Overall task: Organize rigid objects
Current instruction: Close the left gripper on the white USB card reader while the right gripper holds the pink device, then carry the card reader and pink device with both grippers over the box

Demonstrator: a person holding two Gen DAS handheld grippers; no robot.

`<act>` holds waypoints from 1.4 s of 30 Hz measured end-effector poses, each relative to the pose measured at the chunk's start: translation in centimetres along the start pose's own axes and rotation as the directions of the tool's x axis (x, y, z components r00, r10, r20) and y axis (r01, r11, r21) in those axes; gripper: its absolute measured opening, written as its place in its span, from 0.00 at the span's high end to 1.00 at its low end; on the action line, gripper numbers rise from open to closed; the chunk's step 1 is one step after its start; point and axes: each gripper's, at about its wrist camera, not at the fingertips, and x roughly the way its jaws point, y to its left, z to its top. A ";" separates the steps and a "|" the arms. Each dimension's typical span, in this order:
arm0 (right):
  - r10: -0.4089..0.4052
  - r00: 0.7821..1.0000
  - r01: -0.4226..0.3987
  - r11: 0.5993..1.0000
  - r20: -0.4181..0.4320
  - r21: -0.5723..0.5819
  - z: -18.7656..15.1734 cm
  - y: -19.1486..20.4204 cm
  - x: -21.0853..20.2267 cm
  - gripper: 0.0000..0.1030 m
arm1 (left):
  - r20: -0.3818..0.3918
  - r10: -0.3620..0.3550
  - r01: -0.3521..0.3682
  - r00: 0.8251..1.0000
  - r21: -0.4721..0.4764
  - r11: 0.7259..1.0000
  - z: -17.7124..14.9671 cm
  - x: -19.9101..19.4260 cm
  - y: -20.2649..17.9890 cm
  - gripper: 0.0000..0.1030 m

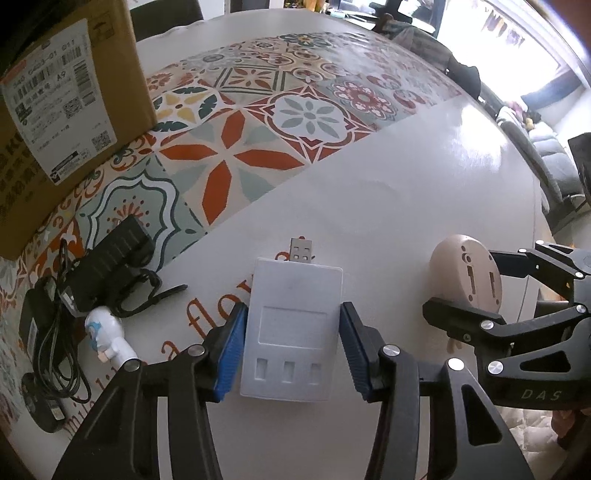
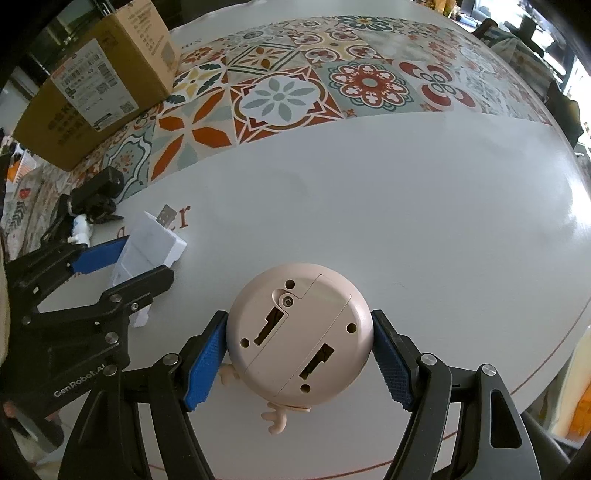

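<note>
On the right gripper [image 1: 476, 291] body "DAS" reads; the left gripper [image 2: 122, 262] reads "GenRobot.AI". Both point steeply down at the white table [image 2: 369, 206]: left clenched on the white USB hub [image 1: 291, 328], right grasping the round pink device [image 2: 299, 336] nearby.

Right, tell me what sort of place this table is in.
Most likely a home, a living or dining area. The table wears a tile-patterned cloth, a grey sofa sits by a bright window, and a delivery carton stands on the tabletop.
</note>
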 end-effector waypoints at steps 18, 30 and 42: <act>0.026 0.988 -0.011 0.995 0.151 -0.100 2.4 4.0 -4.9 0.27 | 0.204 0.061 -0.031 0.977 -0.145 0.989 0.3 -7.6 3.5 0.54; 0.088 0.956 -0.033 0.980 0.280 -0.196 5.4 8.2 -8.2 0.27 | 0.309 0.143 -0.067 0.940 -0.244 0.967 0.9 -12.3 6.5 0.54; 0.168 0.918 -0.060 0.955 0.360 -0.292 7.7 12.0 -10.7 0.27 | 0.372 0.230 -0.113 0.899 -0.311 0.944 0.8 -16.3 9.1 0.54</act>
